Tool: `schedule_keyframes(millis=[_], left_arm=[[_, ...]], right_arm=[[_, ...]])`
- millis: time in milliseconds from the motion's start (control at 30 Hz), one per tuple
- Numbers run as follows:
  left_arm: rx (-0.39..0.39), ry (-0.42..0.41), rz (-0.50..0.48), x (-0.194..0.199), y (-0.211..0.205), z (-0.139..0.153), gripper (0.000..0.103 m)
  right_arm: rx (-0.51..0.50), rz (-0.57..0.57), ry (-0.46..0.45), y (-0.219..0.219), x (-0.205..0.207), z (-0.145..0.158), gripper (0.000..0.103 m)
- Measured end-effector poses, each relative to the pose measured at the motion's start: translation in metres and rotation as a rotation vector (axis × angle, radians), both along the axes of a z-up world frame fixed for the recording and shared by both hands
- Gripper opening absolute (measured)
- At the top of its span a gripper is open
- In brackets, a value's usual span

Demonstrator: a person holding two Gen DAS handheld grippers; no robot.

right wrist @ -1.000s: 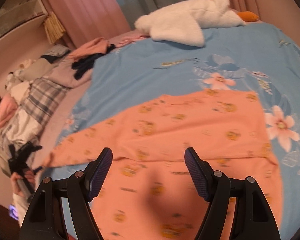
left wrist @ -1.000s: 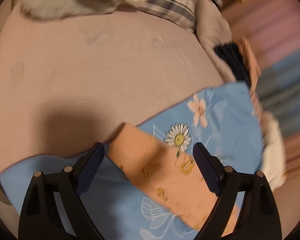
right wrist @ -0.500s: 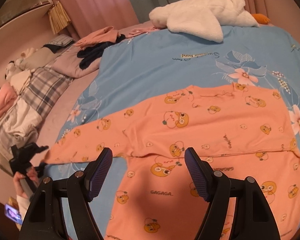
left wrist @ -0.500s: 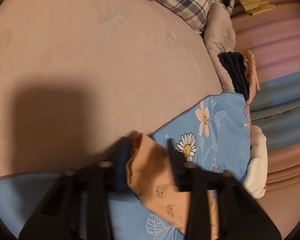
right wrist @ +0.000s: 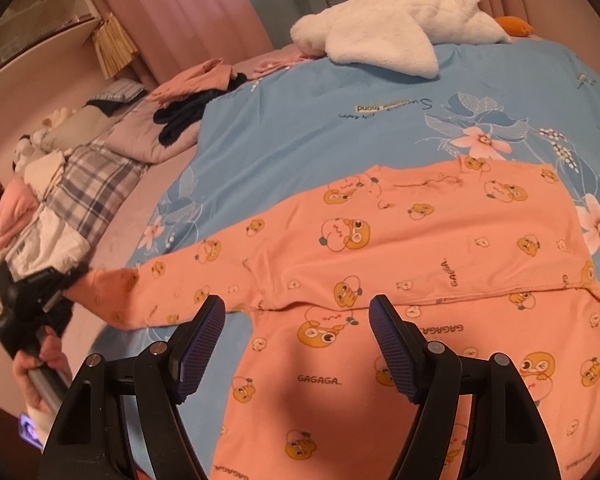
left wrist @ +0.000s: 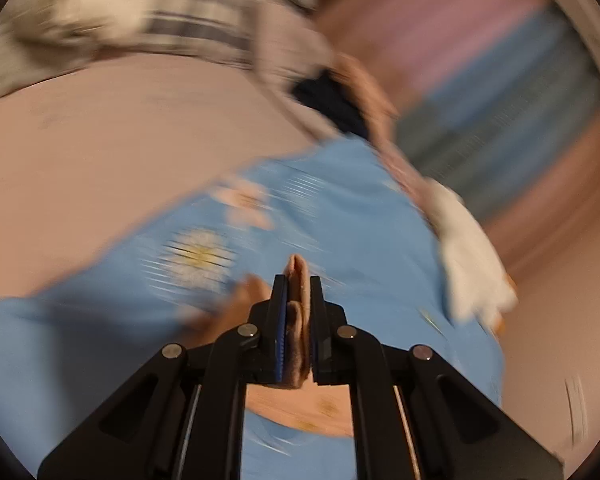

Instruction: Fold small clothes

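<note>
The shirt (right wrist: 400,248) lies flat on the blue sheet (right wrist: 320,128), toward the near edge of the bed. Its body is spread out, and 1 sleeve (right wrist: 188,276) runs out toward the sheet's left edge.

**Jaw state**
- Left gripper (left wrist: 299,280): closed on the sleeve cuff (left wrist: 298,270). Peach fabric is bunched between the pads and pokes out past their tips. In the right wrist view the cuff (right wrist: 108,284) is raised off the sheet at this gripper.
- Right gripper (right wrist: 296,336): jaws wide apart, holding nothing. It hangs over the shirt near the armpit seam. Whether the pads touch the cloth, you cannot tell.

**Handling**
- Treat the shirt as light, thin and fully limp knit. It has no stiffness. Any part you lift will drape and drag the rest along.
- The cloth is not fragile, and it should not slip out of ribbed pads when doubled.
- Expect friction against the sheet. A quick pull may wrinkle the body or shift the sheet under it.

**Where to hold**
1. Keep the cuff grip for the sleeve fold. A hemmed end gives 2 layers and a firm bite.
2. For the body, take hems, shoulder seams or corners, not mid-panel cloth.
3. If the body starts to creep, pin it with the right gripper near the shoulder.
</note>
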State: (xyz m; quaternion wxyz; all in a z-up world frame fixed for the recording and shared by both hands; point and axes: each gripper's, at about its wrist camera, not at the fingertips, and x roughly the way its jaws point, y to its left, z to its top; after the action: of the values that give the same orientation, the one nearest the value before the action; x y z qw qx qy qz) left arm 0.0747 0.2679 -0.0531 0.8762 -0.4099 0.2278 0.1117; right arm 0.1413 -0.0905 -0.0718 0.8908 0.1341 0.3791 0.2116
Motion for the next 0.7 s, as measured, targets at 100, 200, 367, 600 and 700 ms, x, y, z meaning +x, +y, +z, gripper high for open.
schedule_keyframes(millis=[100, 200, 367, 600, 700], left_arm=[[0.070, -0.020, -0.145, 0.022, -0.044, 0.010, 0.008], [0.129, 0.009, -0.277, 0.041, -0.087, 0.002, 0.008], [0.141, 0.071, -0.413, 0.064, -0.124, -0.029, 0.008], [0.033, 0.184, -0.473, 0.090, -0.124, -0.070, 0.020], [-0.009, 0.168, -0.437, 0.081, -0.109, -0.066, 0.036]], right_arm=[[0.007, -0.008, -0.006, -0.006, -0.002, 0.001, 0.074], [0.019, -0.018, -0.006, -0.012, -0.002, 0.000, 0.074], [0.026, -0.051, 0.007, -0.022, 0.000, -0.003, 0.074], [0.021, -0.077, 0.045, -0.030, 0.004, -0.015, 0.074], [0.021, -0.071, 0.060, -0.031, 0.007, -0.019, 0.074]])
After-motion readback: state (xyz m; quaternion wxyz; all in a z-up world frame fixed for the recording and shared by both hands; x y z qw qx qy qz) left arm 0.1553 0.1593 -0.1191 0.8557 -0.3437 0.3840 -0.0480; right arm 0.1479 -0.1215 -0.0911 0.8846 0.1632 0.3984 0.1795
